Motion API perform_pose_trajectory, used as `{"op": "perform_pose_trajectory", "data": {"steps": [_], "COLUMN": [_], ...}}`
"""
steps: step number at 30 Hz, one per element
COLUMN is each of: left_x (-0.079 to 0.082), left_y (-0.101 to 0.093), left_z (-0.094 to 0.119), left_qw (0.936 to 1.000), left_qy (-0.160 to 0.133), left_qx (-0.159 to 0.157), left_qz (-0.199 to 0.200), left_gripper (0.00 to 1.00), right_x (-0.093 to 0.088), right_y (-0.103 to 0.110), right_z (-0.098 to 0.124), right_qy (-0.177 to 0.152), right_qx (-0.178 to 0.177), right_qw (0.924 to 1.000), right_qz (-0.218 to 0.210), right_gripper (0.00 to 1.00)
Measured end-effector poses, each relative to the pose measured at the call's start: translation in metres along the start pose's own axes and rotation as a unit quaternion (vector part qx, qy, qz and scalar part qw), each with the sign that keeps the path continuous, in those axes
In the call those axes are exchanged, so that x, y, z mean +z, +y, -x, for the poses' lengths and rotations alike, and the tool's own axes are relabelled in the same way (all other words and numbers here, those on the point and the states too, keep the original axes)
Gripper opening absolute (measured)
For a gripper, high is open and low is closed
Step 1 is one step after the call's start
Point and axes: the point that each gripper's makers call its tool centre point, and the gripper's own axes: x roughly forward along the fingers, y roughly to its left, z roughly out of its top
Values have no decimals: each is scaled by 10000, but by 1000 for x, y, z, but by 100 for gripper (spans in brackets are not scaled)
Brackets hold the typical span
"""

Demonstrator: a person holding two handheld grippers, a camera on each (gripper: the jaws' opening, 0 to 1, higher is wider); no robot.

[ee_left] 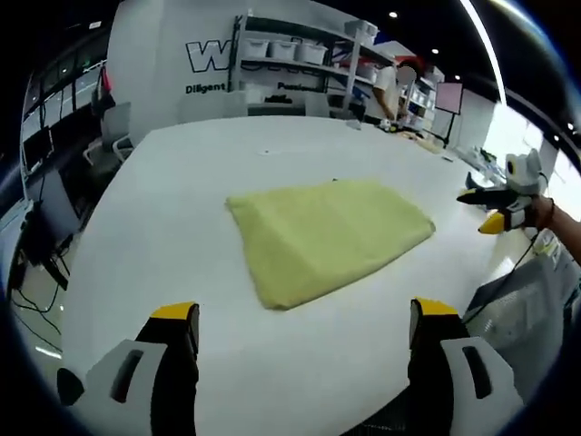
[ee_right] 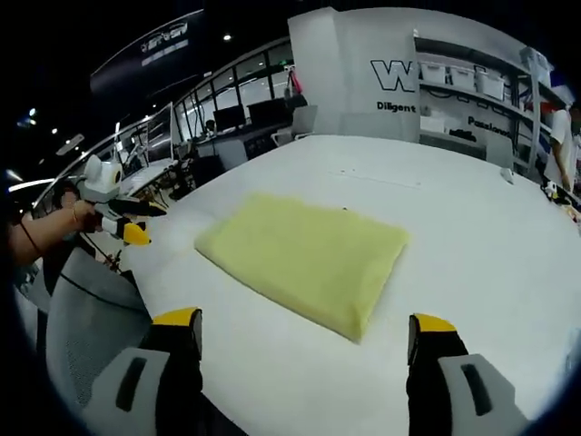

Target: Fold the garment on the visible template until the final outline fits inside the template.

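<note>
The yellow garment (ee_left: pixel 329 236) lies folded into a neat rectangle mid-desk (ee_left: pixel 182 182), bare white surface open on every side of its edges. Left gripper (ee_left: pixel 304 322) and right gripper (ee_right: pixel 304 331) both hover at the near edge, fingers spread wide, holding nothing.

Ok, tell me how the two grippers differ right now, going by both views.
The left gripper rises from the near table edge in its own view; in the right gripper view it hangs off the table's side, in a hand. The right gripper mirrors this, appearing off the opposite side. Both stand open, holding nothing, apart from the folded yellow garment on the white table, with yellow-tipped dark jaws.
</note>
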Motion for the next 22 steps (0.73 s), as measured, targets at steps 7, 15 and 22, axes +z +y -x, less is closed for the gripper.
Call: {"op": "perform_pose_trajectory", "data": {"steps": [7,15,22], "left_x": [5,15,15], "left_y": [-6,-5,-7], "left_z": [4,7,5], "left_qw": [9999,9997,9998], "left_qy": [-121,-231,-205], "left_qx": [-24,31,22], "left_qz": [99,30,44], "left_gripper": [99,99,99], "right_x": [0,3,1], "right_y": [2,2,-1], "right_z": [1,1,3], "right_qy": [-18,-31,-51], "right_qx": [0,-36,-63], "right_qw": [10000,10000,10000], "right_qz": [43,77,30], "right_gripper": [99,98,98]}}
